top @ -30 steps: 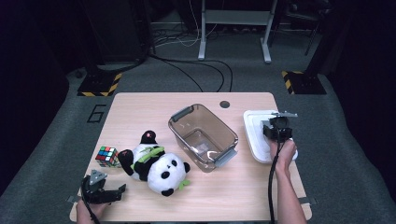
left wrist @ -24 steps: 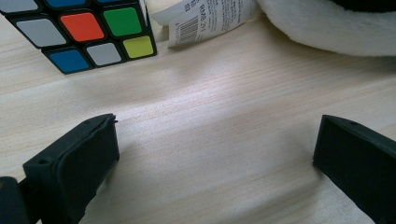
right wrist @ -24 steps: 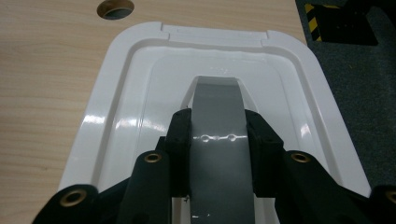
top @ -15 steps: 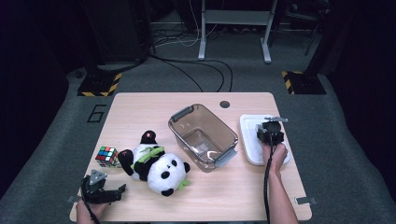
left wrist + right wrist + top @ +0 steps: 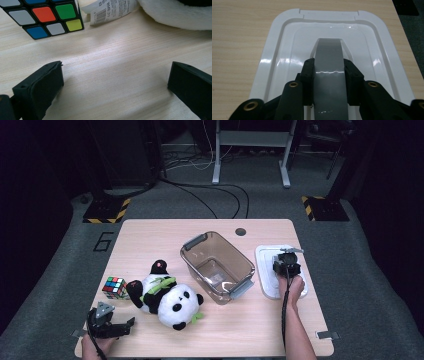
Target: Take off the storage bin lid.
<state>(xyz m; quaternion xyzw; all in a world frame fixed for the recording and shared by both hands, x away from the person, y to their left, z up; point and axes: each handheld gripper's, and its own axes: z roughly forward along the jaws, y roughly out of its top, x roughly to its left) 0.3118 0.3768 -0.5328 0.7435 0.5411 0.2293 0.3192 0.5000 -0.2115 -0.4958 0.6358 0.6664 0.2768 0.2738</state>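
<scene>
In the high view, the white lid (image 5: 266, 270) is seen flat at the table's right edge, its long axis running away from the person. The right gripper (image 5: 286, 267) is placed over it.

In the left gripper view, the left gripper (image 5: 115, 82) is held wide apart over bare wood, with nothing gripped.

In the right gripper view, the lid's grey handle (image 5: 329, 62) is clamped between the jaws, pointing straight ahead.
</scene>
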